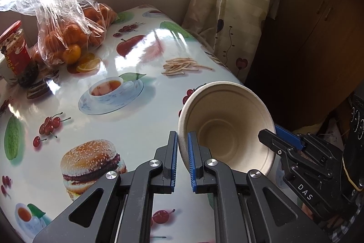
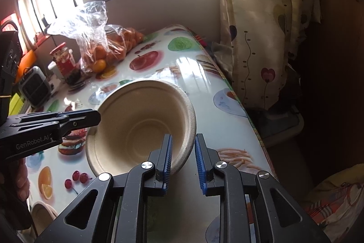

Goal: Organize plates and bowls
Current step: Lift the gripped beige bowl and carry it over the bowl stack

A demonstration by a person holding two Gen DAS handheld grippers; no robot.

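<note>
You hold one beige bowl (image 1: 225, 127) with both grippers, lifted and tilted over the table's (image 1: 141, 120) right edge, near its front corner.

Your left gripper (image 1: 182, 152) pinches the bowl's left rim: one blue pad outside the wall, one inside, jaws nearly together.

Your right gripper (image 2: 182, 156) pinches the opposite rim the same way, w/ the wall between its pads; in the left wrist view it (image 1: 284, 138) reaches in from the right.

The bowl's mouth faces you, and its inside looks bare.

The table has a glossy cloth printed w/ food pics. At its far left corner sits a clear bag of oranges (image 1: 68, 38), w/ a red-lidded jar (image 1: 17, 49) just beside it at the left edge. A patterned curtain (image 1: 227, 4) hangs past the far right corner.
</note>
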